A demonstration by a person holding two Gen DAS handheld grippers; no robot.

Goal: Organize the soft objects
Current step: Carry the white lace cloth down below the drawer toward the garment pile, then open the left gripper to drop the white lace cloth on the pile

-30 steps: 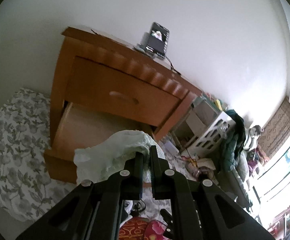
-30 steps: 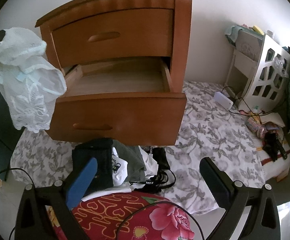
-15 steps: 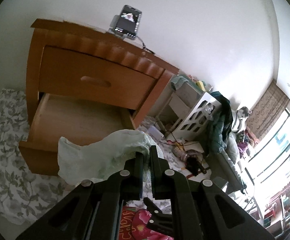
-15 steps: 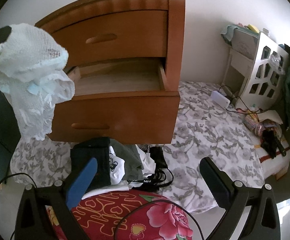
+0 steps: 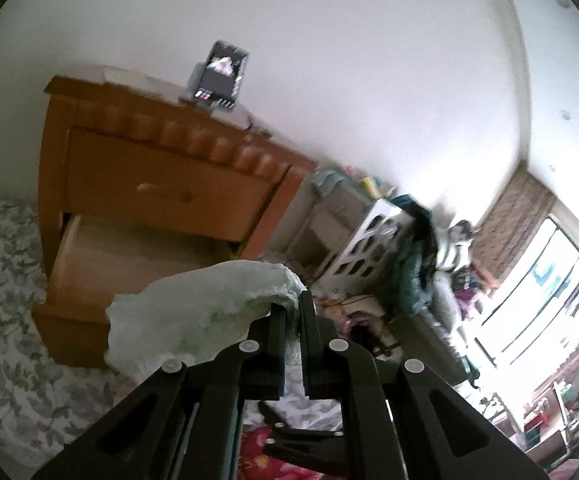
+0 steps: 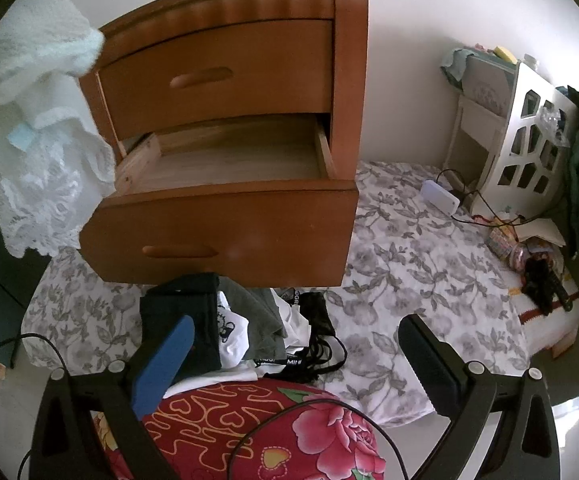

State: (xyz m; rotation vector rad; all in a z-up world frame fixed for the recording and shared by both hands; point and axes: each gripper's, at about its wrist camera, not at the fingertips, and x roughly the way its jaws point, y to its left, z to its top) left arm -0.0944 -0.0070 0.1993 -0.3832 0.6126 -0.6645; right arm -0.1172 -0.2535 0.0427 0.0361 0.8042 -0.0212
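Observation:
My left gripper (image 5: 294, 312) is shut on a pale mint lace garment (image 5: 197, 316), which drapes to the left of its fingers. The same lace garment (image 6: 37, 128) hangs high at the left of the right wrist view, beside the wooden nightstand (image 6: 229, 60). The nightstand's lower drawer (image 6: 229, 168) is pulled out and bare inside. My right gripper (image 6: 297, 364) is open and holds nothing. It hovers over a pile of folded clothes (image 6: 225, 324) in black, grey and white, lying on the floral sheet (image 6: 409, 264) in front of the drawer.
A phone (image 5: 221, 76) stands on top of the nightstand. A red floral cushion (image 6: 265, 432) lies below my right gripper. A white cut-out shelf (image 6: 529, 148), a power strip (image 6: 439, 196) with cables and small clutter (image 6: 537, 256) sit at the right.
My left gripper has lifted with the lace garment, which now hangs higher beside the nightstand's top drawer. The right gripper has stayed where it was.

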